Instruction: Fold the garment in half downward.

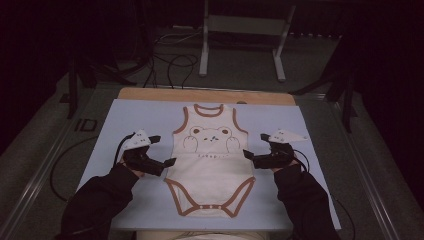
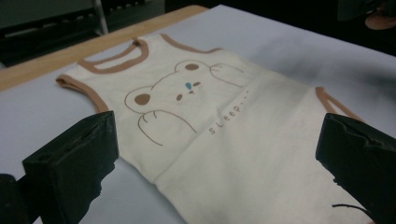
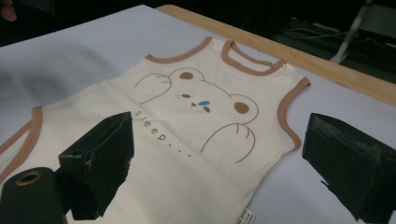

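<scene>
Bodysuit (image 1: 210,160) lies flat, front up, in the middle of the worktop (image 1: 125,115), on the pale blue sheet (image 1: 300,135) that covers it. Neck opening points to the far edge, snap crotch to my near edge. Cream cloth, brown binding, bear print with the word "sleep..." under it.

Left tool (image 1: 166,150) sits at the garment's left side, level with the waist, tips aimed inward at the side seam. From the high view I read its near jaw tip as just at the cloth edge; I cannot tell whether it touches. Jaws stand wide apart, nothing between them but air. In the left gripper view the jaws frame the bodysuit (image 2: 224,130): the one at that view's left over bare sheet beside the armhole, the other over the lower body near the leg binding.

Right tool (image 1: 252,150) mirrors it at the garment's right side, same waist level, tips aimed inward, released and holding nothing. In the right gripper view the jaw at that view's left hangs over the cloth below the lettering on the bodysuit (image 3: 201,121), and the other one is over bare sheet off the armhole side. A small white label (image 3: 247,217) shows at the side seam near the bottom edge of that view.

Both tools flank the garment, one per side.
</scene>
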`<state>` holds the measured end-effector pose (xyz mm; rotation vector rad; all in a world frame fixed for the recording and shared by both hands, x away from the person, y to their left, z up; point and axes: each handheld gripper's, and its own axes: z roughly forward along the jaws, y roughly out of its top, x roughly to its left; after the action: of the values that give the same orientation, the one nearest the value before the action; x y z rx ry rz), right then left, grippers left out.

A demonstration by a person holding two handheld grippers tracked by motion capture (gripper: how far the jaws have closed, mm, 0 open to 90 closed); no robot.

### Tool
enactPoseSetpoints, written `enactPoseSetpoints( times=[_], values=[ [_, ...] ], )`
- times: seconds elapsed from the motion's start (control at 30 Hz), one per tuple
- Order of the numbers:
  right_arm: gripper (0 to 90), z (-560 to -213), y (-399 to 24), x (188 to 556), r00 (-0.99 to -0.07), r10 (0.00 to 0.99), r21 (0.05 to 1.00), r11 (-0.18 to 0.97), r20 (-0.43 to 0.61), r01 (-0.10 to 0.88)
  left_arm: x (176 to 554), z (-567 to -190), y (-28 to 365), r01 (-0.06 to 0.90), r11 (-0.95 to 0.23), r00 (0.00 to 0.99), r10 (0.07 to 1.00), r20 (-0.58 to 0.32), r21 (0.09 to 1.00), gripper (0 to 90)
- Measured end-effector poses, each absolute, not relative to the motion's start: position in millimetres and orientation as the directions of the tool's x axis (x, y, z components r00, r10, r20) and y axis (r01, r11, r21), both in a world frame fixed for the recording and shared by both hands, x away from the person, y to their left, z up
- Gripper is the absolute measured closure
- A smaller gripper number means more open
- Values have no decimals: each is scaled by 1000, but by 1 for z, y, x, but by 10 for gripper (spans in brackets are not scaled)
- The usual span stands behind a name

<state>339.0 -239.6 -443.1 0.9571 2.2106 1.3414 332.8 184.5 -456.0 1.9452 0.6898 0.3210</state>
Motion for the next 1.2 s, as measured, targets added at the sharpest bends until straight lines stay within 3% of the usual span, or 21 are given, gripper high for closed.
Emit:
enactPoseSetpoints(
  times=[0.93,1.2],
  values=[
    [95,-491,-227,382,-634,771,798,347,56,493,380,-503,157,507,-434,730,676,-103,744,3],
    [238,-501,-228,388,-611,788,767,347,73,539,382,-511,157,546,-450,701,707,-92,706,90]
  ],
)
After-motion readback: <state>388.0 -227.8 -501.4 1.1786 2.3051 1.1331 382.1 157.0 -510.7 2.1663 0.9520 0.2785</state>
